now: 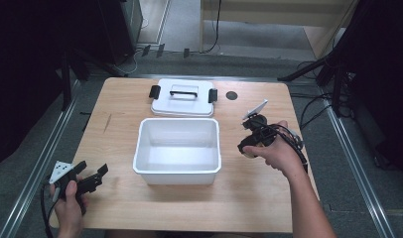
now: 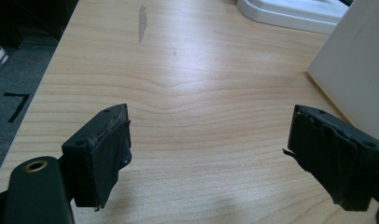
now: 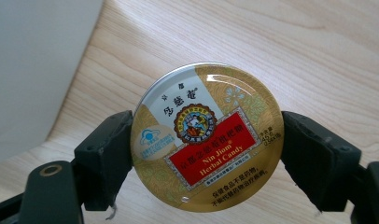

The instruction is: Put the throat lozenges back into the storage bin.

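A round gold candy tin with a red label sits clamped between the two black jaws of my right gripper, lifted off the wooden table. From above, that right gripper hangs just right of the open white plastic box, and a sliver of the tin peeks out under it. The box's white lid with black clips and handle lies flat behind the box. My left gripper rests at the table's front left corner, jaws wide apart over bare wood, holding nothing.
A small dark round mark lies on the table right of the lid. The wooden table has metal rails along both sides. The white box wall stands close to the right of the left gripper's jaws.
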